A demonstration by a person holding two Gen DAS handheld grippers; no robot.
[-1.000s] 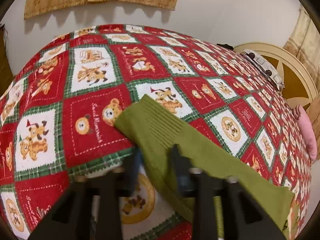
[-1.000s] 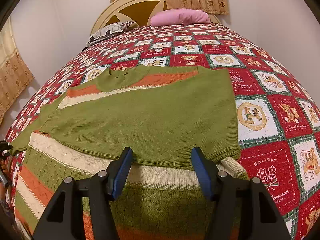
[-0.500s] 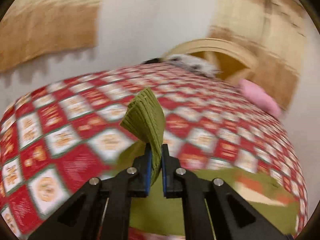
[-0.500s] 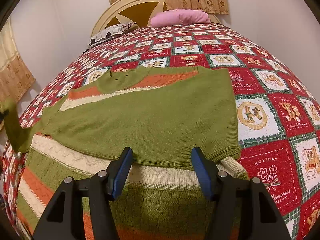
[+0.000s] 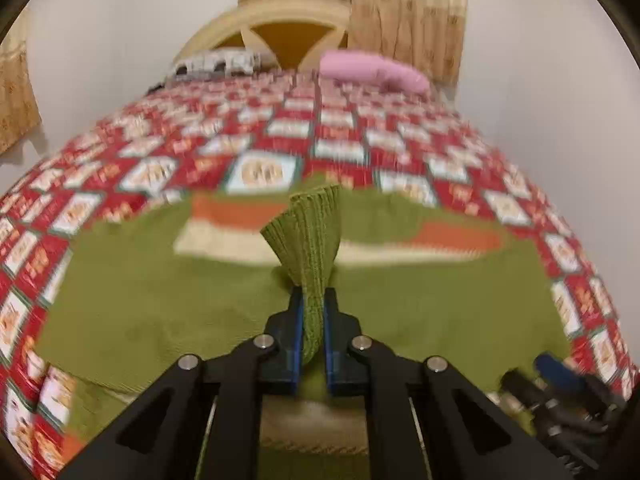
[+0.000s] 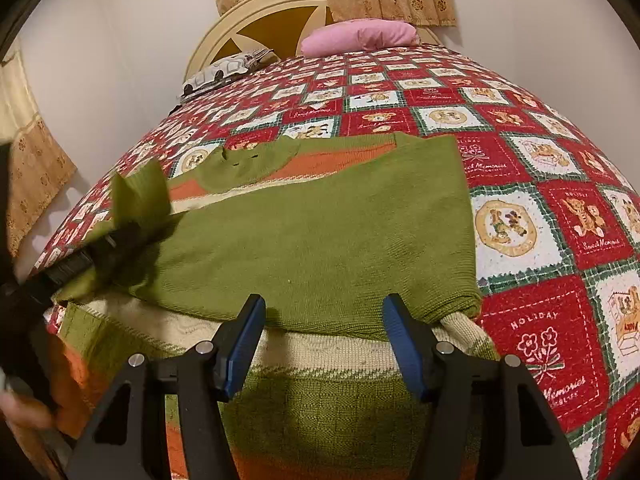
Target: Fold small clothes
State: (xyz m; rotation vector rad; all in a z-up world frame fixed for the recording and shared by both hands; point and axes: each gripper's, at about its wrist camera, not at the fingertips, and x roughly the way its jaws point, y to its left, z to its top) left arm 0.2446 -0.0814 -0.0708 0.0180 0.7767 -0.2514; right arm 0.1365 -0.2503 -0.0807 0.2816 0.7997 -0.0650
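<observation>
While the green sweater (image 6: 320, 236) lies on the bed (image 6: 560, 208) with one sleeve already folded across, the left gripper (image 5: 313, 320) jaws clamp the other cuff (image 5: 312, 236) aloft, the right gripper (image 6: 322, 340) jaws gaping idle; further folds remain.

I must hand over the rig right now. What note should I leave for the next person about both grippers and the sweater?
Left gripper: shut on the sleeve cuff, held up over the sweater.
Right gripper: open, empty, above the sweater's near part.
Sweater: lies on the bed; the right side already lies folded over the body.
Left to do: lay the held sleeve across the body and release it, then probably fold the lower striped part up.
</observation>
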